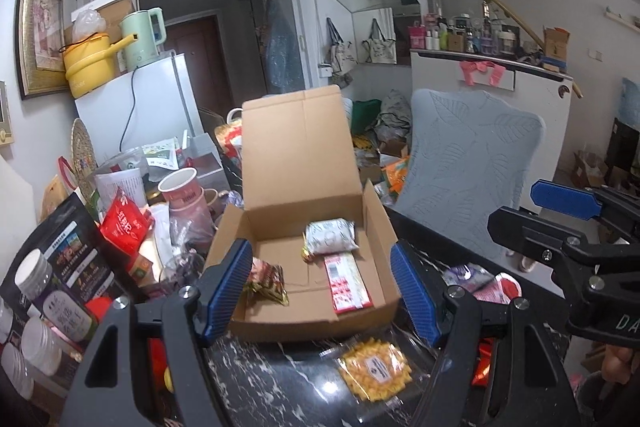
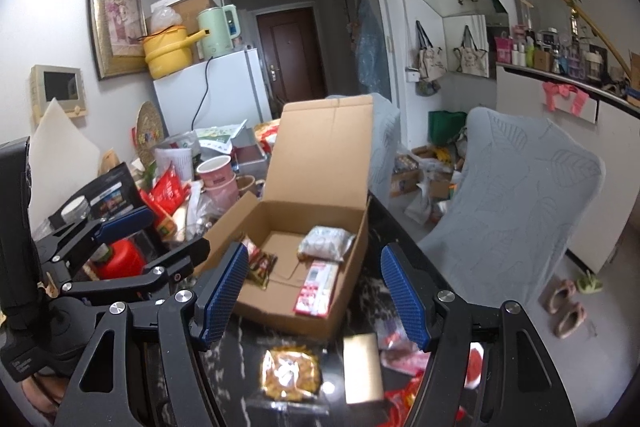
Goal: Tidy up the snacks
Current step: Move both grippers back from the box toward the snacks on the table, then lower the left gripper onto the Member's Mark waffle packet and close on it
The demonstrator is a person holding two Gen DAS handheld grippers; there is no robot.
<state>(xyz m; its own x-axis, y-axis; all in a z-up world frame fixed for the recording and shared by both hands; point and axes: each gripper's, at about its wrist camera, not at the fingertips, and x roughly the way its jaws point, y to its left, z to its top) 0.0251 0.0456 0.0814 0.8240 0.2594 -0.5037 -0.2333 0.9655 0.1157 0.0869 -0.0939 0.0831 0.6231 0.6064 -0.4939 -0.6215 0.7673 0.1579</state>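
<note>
An open cardboard box [image 1: 304,323] [image 2: 280,313] stands on the black marble table with its lid up. Inside it lie a silver-white packet [image 1: 330,237] [image 2: 326,243], a red-and-white packet [image 1: 346,285] [image 2: 316,287] and a dark red packet [image 1: 266,281] [image 2: 260,267]. A clear bag of yellow snacks [image 1: 374,367] [image 2: 290,373] lies on the table in front of the box. My left gripper [image 1: 320,291] [image 2: 178,231] hovers open before the box, holding nothing. My right gripper [image 2: 312,293] [image 1: 516,211] is beside it on the right, also open and holding nothing.
Red and pink wrappers [image 2: 404,351] [image 1: 480,283] lie on the table right of the box. Cups, jars and bags crowd the left side [image 1: 120,227]. A grey-covered chair [image 2: 520,219] stands beyond the table's right edge. A white fridge [image 1: 136,115] is at the back.
</note>
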